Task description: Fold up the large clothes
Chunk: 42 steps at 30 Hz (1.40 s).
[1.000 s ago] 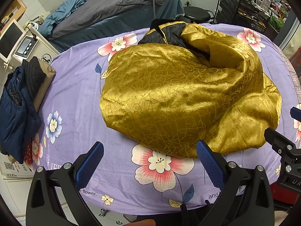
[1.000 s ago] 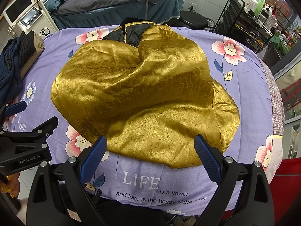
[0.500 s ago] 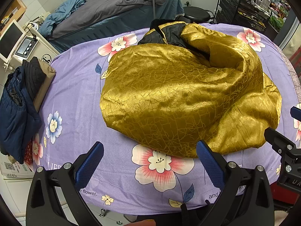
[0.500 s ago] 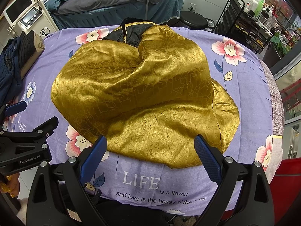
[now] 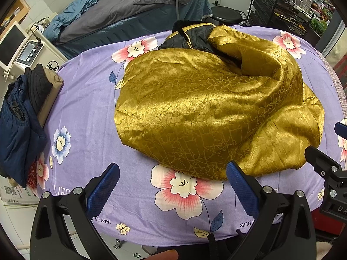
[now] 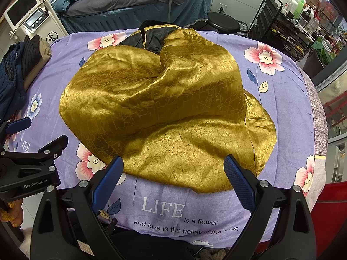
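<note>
A large shiny gold garment point(image 5: 208, 108) with black lining point(image 5: 195, 40) at its far end lies bunched in a heap on the purple floral sheet point(image 5: 86, 99). It also shows in the right wrist view point(image 6: 160, 108). My left gripper point(image 5: 172, 184) is open and empty, held just short of the garment's near hem. My right gripper point(image 6: 172, 175) is open and empty, its fingertips at the near edge of the garment. The left gripper shows at the left edge of the right wrist view point(image 6: 30, 156).
A stack of dark folded clothes point(image 5: 19, 117) sits at the table's left edge. Behind stand a bed with grey bedding point(image 5: 130, 13), a black stool point(image 5: 225, 15), a wire shelf rack point(image 5: 282, 0) and a white device with a screen point(image 5: 19, 47).
</note>
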Tool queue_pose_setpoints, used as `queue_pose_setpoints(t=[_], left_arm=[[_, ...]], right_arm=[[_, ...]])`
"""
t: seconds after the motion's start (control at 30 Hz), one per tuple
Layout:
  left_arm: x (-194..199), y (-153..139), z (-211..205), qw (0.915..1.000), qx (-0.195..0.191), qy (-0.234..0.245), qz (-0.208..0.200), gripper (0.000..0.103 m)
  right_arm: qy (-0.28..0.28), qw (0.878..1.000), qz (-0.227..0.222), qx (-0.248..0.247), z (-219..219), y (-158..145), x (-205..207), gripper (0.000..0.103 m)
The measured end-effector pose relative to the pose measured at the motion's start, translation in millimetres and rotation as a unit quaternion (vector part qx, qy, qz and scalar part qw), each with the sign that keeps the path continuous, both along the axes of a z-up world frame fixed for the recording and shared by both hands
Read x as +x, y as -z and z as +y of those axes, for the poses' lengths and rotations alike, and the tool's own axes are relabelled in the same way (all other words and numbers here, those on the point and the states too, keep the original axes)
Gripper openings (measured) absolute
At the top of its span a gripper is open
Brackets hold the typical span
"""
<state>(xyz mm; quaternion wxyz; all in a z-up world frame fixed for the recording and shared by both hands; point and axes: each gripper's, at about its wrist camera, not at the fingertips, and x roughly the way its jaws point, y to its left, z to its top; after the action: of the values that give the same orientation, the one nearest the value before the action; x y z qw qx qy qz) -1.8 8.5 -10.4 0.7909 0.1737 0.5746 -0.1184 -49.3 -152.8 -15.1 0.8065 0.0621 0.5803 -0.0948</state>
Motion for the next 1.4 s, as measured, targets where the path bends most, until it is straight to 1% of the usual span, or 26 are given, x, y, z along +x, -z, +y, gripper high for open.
queue_pose_setpoints(t=[0.3,0.63,0.9,1.07,1.13,1.23,1.3,1.4], left_arm=[[-0.2,0.5,-4.0,0.9999,0.005,0.005,0.007,0.097],[2.2,5.1,-2.9,0.9996,-0.006,0.002,0.027,0.097],[3.8,6.4,-6.0,0.9996,-0.005,0.007,0.027,0.097],[7.0,9.6,-7.9,0.9992,-0.009,0.01,0.037,0.097],[8.4,11.5,-7.5,0.9987,-0.019,0.011,0.045,0.097],[14.1,15.6,-3.7,0.9969,-0.051,0.012,0.059,0.097],[19.6,18.5,4.3,0.9961,-0.071,0.012,0.052,0.097],[24.7,24.9,21.1,0.996,-0.082,0.023,0.027,0.097]], right_arm=[[0.001,1.0,0.001,0.001,0.4,1.1,-0.9,0.092],[0.001,1.0,0.006,0.009,-0.2,4.2,-0.7,0.092],[0.001,1.0,0.009,0.01,-0.7,5.8,1.1,0.092],[0.002,1.0,0.014,0.014,-2.9,7.1,3.8,0.092],[0.004,1.0,0.016,0.018,-4.9,8.7,5.0,0.092],[0.015,0.999,0.014,0.029,-13.9,12.7,6.6,0.092],[0.018,0.999,0.009,0.034,-21.0,15.4,6.7,0.092],[0.023,0.999,-0.002,0.038,-43.4,24.0,7.1,0.092]])
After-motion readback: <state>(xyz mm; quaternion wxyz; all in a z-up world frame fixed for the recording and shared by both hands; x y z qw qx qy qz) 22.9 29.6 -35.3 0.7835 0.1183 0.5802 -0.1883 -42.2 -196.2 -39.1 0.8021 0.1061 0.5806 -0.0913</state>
